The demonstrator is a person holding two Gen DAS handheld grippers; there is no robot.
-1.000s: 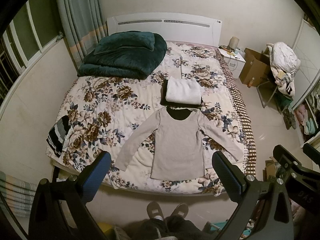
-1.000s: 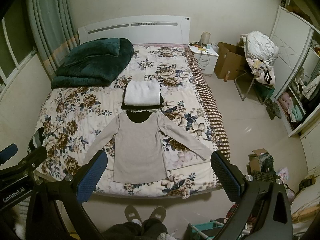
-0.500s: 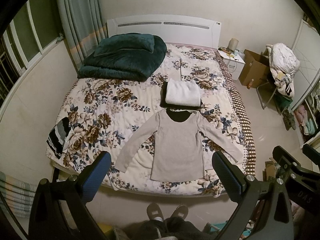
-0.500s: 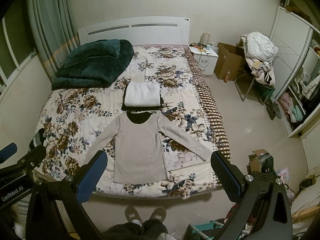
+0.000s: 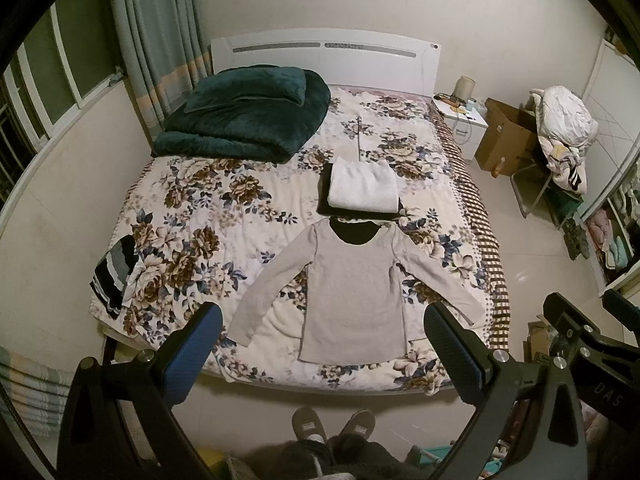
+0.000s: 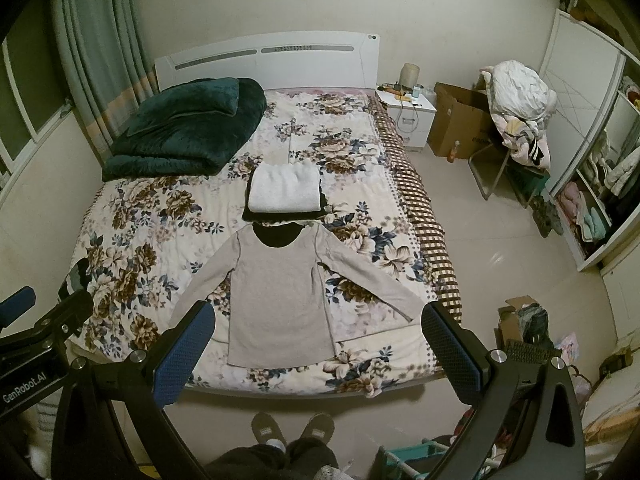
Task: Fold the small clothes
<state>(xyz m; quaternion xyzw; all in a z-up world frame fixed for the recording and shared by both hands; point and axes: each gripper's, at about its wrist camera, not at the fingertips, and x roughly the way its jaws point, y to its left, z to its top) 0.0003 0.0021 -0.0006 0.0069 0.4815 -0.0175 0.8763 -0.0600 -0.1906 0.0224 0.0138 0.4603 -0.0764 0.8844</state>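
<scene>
Left wrist view: one grey top [image 5: 352,296], perhaps two folded garments [image 5: 362,192].

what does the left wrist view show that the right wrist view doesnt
Only the left wrist view shows the striped black and grey garment in full at the bed's left edge, and the right gripper's body at its right border.

Only the right wrist view shows the open box of clutter on the floor, more of the wardrobe shelves, and the left gripper's body at its left border.

Both show the grey long-sleeve shirt spread flat, the white folded pile beyond its collar, the green blanket, and open, empty grippers.
</scene>
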